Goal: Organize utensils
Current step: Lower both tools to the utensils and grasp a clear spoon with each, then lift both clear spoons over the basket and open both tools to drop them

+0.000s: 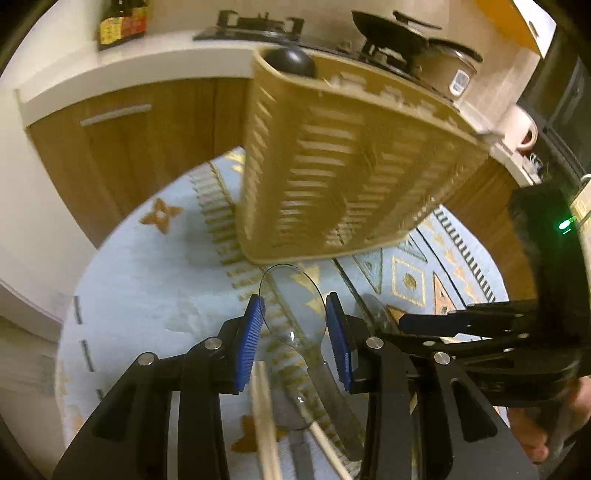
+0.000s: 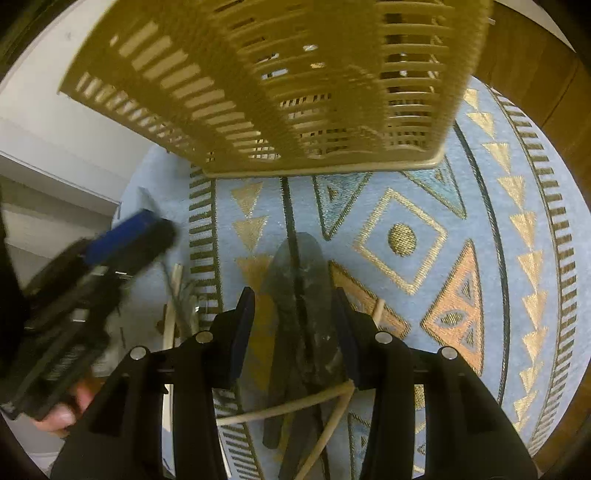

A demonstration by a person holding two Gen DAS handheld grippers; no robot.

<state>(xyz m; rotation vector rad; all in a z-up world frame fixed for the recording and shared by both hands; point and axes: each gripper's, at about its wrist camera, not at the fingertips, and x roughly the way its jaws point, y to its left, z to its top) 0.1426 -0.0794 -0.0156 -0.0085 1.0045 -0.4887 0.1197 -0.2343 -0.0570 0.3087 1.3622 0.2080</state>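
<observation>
A tan slotted utensil basket point(image 1: 332, 177) stands on the blue patterned cloth, also seen in the right wrist view point(image 2: 280, 92). My left gripper point(image 1: 295, 325) is open around the bowl of a clear plastic spoon point(image 1: 291, 302) that lies on the cloth, with wooden chopsticks point(image 1: 264, 417) and a dark knife handle below it. My right gripper point(image 2: 295, 332) is open around a dark smoky plastic spoon point(image 2: 303, 288) lying on the cloth; more chopsticks point(image 2: 295, 406) cross beneath. Whether either gripper's blue pads touch its spoon is unclear. The right gripper shows in the left wrist view point(image 1: 461, 325).
The round table has a blue cloth point(image 2: 406, 240) with gold triangles. Behind are a wooden cabinet point(image 1: 122, 147), a white counter with a stove point(image 1: 258, 26), pans point(image 1: 399, 29), sauce bottles point(image 1: 122, 22) and a mug point(image 1: 524, 129). The left gripper appears blurred in the right wrist view point(image 2: 122, 251).
</observation>
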